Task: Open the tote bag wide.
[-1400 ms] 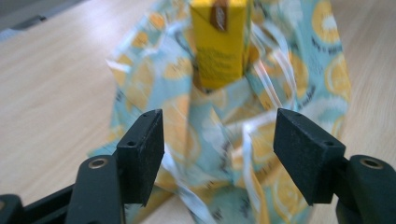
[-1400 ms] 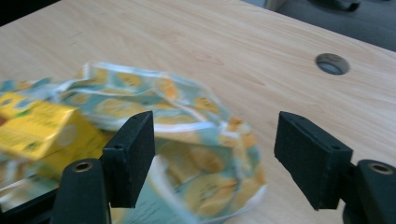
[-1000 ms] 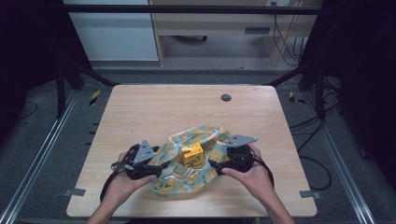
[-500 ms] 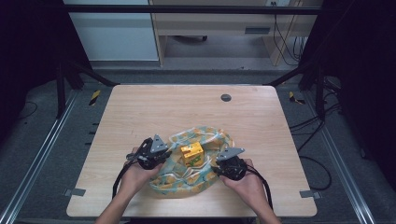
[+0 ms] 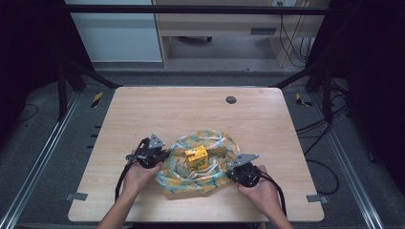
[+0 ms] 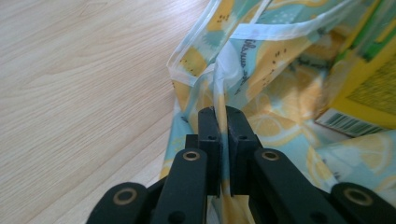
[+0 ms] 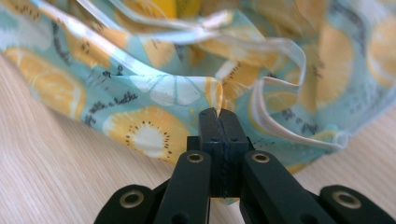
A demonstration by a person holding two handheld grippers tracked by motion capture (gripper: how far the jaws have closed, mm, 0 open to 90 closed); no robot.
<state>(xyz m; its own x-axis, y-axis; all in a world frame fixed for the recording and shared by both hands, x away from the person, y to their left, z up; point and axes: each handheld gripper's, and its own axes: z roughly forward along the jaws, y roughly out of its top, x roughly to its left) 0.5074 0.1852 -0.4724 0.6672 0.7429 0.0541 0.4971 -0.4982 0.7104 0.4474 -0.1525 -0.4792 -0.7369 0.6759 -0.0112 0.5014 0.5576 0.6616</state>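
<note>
while the lemon-print bag (image 5: 200,167) lies crumpled near the middle of the counter's (image 5: 143,114) near edge with a yellow carton (image 5: 196,157) inside, the left claw (image 6: 219,112) is pinched on its left rim and the right claw (image 7: 218,114) on its right rim. it looks thin, limp and a bit slick — light fabric that will sag and slip, so the hemmed edge is the surest hold.

1. My left tool's view shows a barcode on the yellow carton (image 6: 369,88); its digits are too small to read.
2. Cursive script runs across the lemon-print bag (image 7: 140,116), illegible.
</note>
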